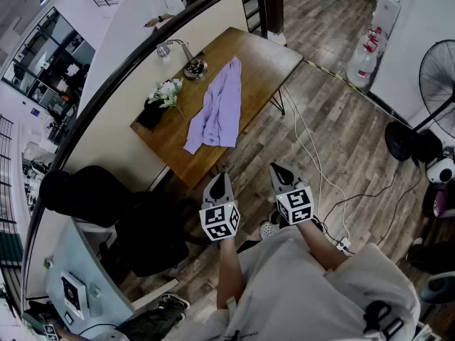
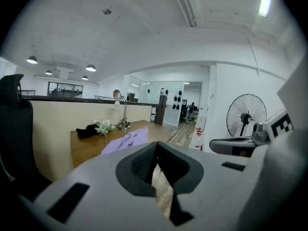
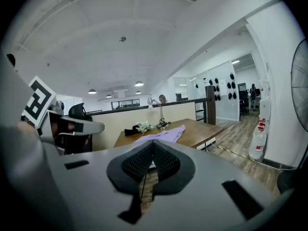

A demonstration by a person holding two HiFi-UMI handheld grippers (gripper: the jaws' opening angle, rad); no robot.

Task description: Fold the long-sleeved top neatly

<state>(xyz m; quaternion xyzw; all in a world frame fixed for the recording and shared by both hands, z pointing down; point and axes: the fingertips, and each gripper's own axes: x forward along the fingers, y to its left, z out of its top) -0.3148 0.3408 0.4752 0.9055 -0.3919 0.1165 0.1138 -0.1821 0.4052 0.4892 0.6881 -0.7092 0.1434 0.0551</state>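
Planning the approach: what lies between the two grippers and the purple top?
Head view: only wooden floor and the table's bare near end lie between the left gripper, right gripper and the top.

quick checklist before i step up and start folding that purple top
1. Is the left gripper empty? Ok: jaws together, nothing between them.
2. Is the right gripper empty? Ok: jaws together, nothing between them.
3. Is the top within reach? Not ok: both grippers are held short of the table.
4. Is the top spread flat? Not ok: it lies bunched in a long strip.
5. Is there folding room? Cannot tell: the flowers and lamp stand close on the wall side.
6. Is the floor path clear? Not ok: a white cable trails past the table's leg.
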